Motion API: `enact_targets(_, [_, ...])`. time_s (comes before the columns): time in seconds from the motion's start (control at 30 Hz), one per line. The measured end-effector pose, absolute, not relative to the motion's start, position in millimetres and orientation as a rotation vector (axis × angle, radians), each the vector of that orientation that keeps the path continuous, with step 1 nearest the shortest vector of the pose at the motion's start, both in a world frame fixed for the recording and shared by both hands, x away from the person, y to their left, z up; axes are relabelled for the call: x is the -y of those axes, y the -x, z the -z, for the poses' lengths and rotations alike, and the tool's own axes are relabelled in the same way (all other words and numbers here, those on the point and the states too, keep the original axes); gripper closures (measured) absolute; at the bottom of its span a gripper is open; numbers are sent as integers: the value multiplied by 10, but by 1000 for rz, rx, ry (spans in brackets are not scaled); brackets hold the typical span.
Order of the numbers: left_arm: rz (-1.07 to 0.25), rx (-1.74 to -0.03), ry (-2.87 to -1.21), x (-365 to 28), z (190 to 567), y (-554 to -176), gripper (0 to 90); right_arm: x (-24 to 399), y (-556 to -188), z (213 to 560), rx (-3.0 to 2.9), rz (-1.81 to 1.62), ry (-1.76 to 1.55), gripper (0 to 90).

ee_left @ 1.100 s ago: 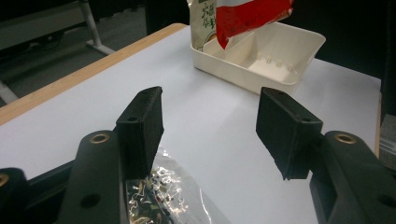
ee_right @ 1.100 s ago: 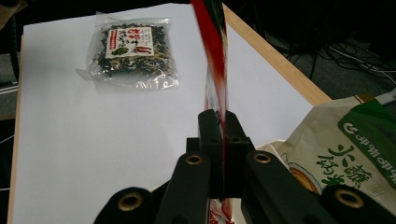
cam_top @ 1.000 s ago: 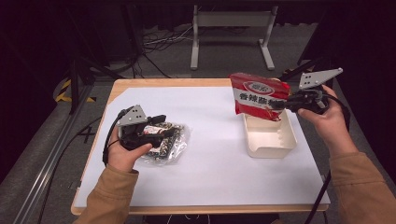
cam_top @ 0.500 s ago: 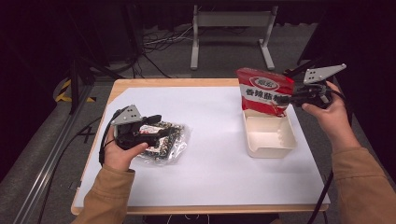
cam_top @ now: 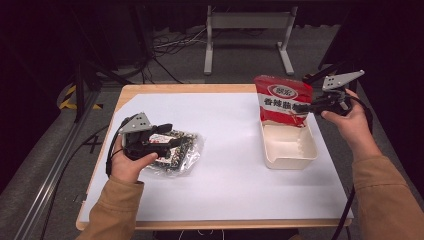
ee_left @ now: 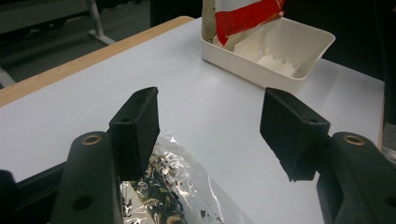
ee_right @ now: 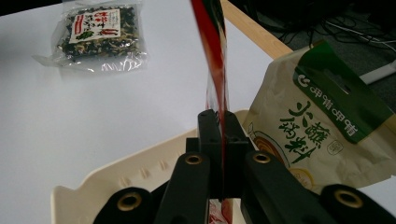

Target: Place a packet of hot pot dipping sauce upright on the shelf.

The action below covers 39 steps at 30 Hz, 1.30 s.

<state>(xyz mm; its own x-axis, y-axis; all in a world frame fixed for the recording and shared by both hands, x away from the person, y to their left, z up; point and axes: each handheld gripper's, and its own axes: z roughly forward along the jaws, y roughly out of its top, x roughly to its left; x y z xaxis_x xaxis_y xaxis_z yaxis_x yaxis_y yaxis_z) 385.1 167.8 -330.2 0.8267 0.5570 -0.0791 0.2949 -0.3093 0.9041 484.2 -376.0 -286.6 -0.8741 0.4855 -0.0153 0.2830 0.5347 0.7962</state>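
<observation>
A red, glossy snack packet is pinched upright in the closed right gripper, its lower edge inside the cream plastic tray. The left gripper is spread wide above a clear packet of dark dried mix, untouched.

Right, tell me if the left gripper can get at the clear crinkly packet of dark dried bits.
Probably yes: the left gripper hovers right over the clear packet with its fingers apart, and nothing lies between them on the white table.
</observation>
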Motion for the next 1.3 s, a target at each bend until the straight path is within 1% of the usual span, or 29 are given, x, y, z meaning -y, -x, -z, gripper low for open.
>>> enact_targets(0.8, [-277, -666, -1904, -1719, 3330, -3858, 367, 3762, -5078, 3158, -2489, -1159, -707, 891])
enact_targets(1.17, [-280, -666, -1908, -1728, 3341, -3865, 365, 3840, -5119, 3359, -2440, -1186, -839, 880])
enact_targets(1.3, [-277, -669, -1910, -1730, 3345, -3869, 360, 3850, -5110, 3392, -2434, -1142, -873, 874])
